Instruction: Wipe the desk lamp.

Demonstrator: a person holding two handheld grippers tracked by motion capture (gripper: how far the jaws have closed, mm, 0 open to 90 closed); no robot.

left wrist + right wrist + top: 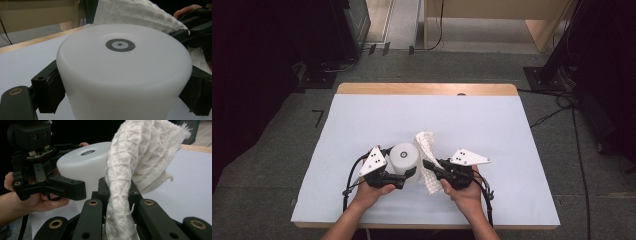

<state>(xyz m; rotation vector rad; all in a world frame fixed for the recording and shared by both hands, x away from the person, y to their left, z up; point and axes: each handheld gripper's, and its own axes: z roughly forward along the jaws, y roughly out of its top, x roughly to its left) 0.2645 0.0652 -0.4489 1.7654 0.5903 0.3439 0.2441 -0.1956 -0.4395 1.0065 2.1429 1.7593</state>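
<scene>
A white plastic cup stands closed end up near the table's front, a grey ring mark on its top. My left gripper is shut on it, one black pad pressed on each side of the cup's wall. Just right of the cup, my right gripper is shut on a white waffle-weave cloth. In the right gripper view the jaws pinch the bunched cloth, which rises and fans out above them. The cloth leans close beside the cup; the left gripper sits at the far side.
A white sheet covers the table, with a strip of bare wood along the far edge. On the floor beyond lie cables, wooden desk legs and dark equipment stands.
</scene>
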